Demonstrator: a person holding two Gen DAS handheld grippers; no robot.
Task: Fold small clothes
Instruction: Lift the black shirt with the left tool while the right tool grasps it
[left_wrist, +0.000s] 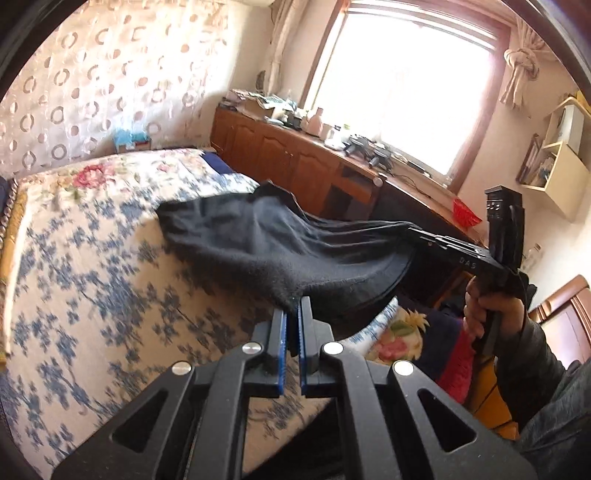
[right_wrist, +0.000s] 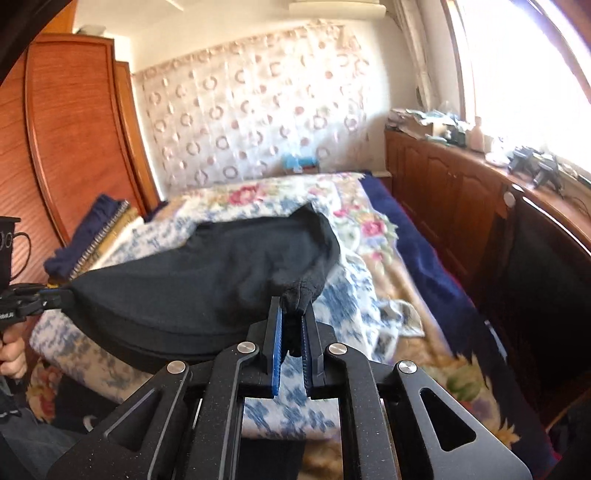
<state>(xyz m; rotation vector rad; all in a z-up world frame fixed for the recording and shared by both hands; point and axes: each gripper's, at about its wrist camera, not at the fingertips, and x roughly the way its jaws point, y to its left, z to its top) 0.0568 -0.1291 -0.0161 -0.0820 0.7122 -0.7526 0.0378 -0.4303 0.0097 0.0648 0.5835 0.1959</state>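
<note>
We are clamping the black garment with the left gripper at frame centre. We are pinching its other corner with the right gripper.

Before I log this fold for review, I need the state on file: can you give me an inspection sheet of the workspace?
Surface: bed with a blue floral cover, rumpled.
Job's things: black garment, stretched between both grippers, far end draped on the bed.
Clutter: notebook and dark cloth by the headboard; bottles and gear on the cabinet.
Grippers: left gripper shut on a garment corner; right gripper shut on another corner.
Cables: thin wires on the cabinet top near the window.
Surroundings: patterned curtain, wooden headboard, wall shelf.
</note>
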